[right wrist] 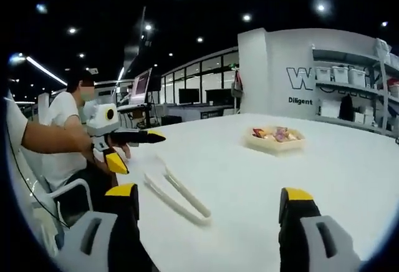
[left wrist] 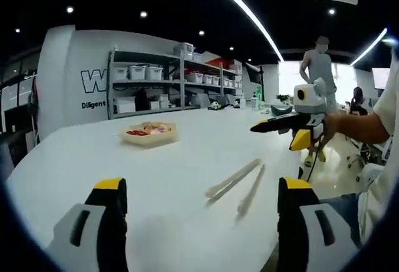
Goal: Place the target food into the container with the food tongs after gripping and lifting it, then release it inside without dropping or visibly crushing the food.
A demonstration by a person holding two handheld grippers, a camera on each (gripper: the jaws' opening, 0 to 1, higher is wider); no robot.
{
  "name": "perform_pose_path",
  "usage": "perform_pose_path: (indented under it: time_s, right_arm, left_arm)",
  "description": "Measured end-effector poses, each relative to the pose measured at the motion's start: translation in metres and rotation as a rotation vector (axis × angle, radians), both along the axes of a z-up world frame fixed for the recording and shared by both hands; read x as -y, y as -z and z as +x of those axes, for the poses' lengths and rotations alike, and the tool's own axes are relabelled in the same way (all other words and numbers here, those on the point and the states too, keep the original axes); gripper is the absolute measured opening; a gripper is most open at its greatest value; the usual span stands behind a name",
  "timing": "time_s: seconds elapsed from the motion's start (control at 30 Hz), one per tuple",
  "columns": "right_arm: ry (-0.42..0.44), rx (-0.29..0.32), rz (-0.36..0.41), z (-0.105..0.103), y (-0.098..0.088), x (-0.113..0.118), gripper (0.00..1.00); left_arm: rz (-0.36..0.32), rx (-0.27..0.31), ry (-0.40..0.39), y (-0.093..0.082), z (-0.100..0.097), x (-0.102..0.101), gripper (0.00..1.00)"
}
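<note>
A shallow cream container [left wrist: 148, 134] [right wrist: 274, 140] holding red and orange food pieces sits far out on the white table [left wrist: 81, 160] [right wrist: 349, 172]. Pale food tongs [left wrist: 240, 183] [right wrist: 176, 194] lie flat on the table, nearer to me, with nothing in them. My left gripper [left wrist: 202, 188] is open, its yellow-tipped jaws wide apart above the table, the tongs just ahead and right of centre. My right gripper [right wrist: 209, 194] is also open, the tongs lying ahead and left between its jaws. Each gripper also appears in the other's view, held by a hand beside the table edge [left wrist: 277, 133] [right wrist: 138, 150].
Shelves with white bins [left wrist: 168, 75] [right wrist: 355, 91] stand behind the table. A person stands at the back [left wrist: 319, 63]; another sits by a monitor [right wrist: 65, 122]. A chair [right wrist: 56, 200] is close to the table's rounded edge.
</note>
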State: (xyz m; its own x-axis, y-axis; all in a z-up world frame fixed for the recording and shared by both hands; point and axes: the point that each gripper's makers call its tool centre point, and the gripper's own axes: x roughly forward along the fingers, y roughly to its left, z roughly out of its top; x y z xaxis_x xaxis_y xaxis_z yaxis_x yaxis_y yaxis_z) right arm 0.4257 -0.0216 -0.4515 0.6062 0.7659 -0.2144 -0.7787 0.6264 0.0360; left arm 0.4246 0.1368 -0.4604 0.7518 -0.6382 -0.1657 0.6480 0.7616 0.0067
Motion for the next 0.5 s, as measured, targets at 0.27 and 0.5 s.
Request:
perform_pose_path:
  time_s: [0.27, 0.5]
  right_arm:
    - [0.011, -0.012, 0.005, 0.0003, 0.0019, -0.0005, 0.94]
    - [0.016, -0.021, -0.001, 0.0006, 0.0043, 0.0010, 0.92]
  left_arm:
    - [-0.010, -0.008, -0.031, 0.0005, 0.0030, -0.0059, 0.99]
    - [-0.042, -0.021, -0.052, 0.0042, 0.0021, -0.0076, 0.99]
